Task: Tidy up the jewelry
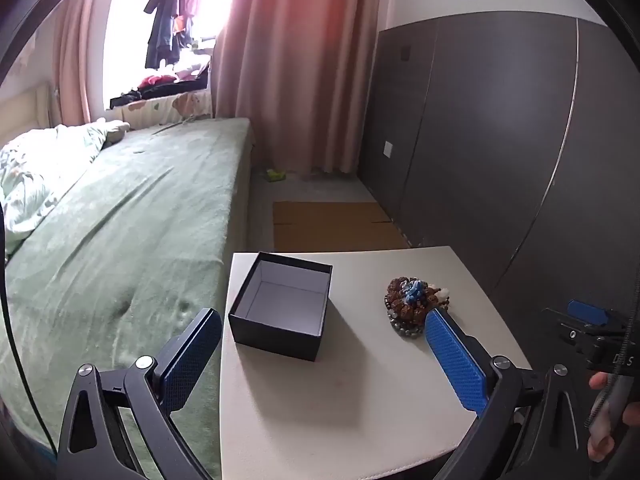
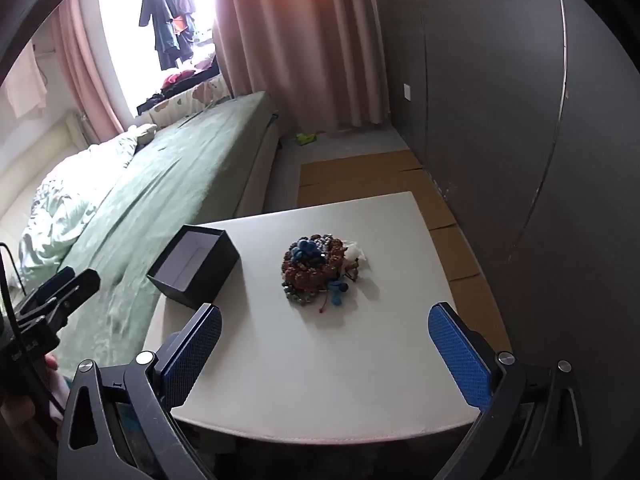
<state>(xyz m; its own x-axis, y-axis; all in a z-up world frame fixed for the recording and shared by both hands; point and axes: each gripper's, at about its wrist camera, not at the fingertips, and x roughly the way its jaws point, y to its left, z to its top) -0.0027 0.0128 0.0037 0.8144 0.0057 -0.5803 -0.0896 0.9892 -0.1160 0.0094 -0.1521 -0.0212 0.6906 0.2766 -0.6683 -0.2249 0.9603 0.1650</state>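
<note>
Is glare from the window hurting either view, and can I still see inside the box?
Left wrist view: bright window blown out, open black cardboard box interior clearly empty. Right wrist view: same window glare, pile of beaded jewelry sharp; edges bend from fisheye.

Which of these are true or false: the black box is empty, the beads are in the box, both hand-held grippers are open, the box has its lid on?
1. The black box is empty. True.
2. The bead pile lies in the box. False: it sits on the white table, beside the box.
3. The left hand-held gripper and right hand-held gripper are open. True.
4. The box is lidded. False: open top.
</note>
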